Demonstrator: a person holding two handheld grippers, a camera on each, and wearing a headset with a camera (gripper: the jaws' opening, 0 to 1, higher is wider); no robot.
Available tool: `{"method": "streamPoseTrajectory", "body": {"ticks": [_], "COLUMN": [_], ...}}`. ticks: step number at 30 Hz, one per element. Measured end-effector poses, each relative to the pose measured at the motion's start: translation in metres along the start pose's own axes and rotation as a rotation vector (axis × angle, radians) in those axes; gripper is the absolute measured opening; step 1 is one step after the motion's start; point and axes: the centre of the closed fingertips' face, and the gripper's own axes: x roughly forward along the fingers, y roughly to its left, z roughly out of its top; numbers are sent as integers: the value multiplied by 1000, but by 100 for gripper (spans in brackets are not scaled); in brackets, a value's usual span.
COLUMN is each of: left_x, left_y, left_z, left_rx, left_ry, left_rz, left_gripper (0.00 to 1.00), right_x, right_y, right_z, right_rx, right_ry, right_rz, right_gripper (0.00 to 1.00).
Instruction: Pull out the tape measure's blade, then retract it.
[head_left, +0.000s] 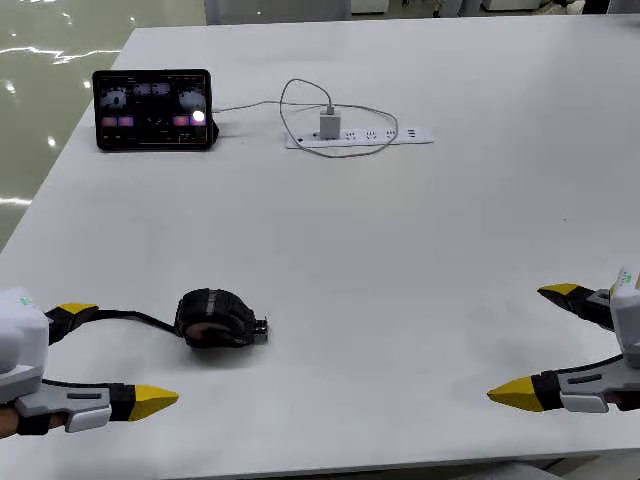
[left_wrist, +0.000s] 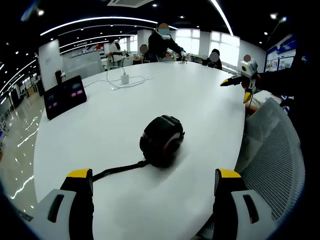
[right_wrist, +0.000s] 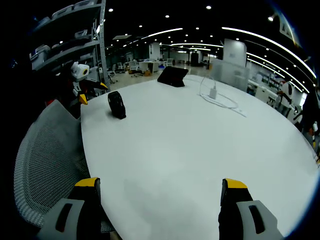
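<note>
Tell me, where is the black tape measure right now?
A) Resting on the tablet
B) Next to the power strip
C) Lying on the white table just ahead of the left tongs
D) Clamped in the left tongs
C: the tape measure lies on the table just ahead of the left tongs, which are open.

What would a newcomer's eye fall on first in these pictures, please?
The round black tape measure lying on the white table's near-left part, its strap trailing toward the open left gripper. Next, the dark tablet with a lit screen, propped at the far left, and the white power strip with its looped cable beside it.
</note>
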Motion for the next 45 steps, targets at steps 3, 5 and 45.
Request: {"method": "streamPoseTrajectory", "body": {"ticks": [3, 5, 45], "left_x": [0, 1, 39], "left_y": [3, 4, -16], "left_z": [2, 2, 31], "left_rx": [22, 36, 419], "left_ry": [10, 24, 229], "left_rz": [-6, -13, -225], "left_gripper": [99, 99, 99], "right_x": [1, 2, 43], "right_y": [1, 2, 24], "right_z": [3, 6, 56], "right_rx": [-8, -11, -135], "right_ry": [-2, -5, -18], "right_rz": [3, 9, 145], "right_gripper": [99, 99, 99]}}
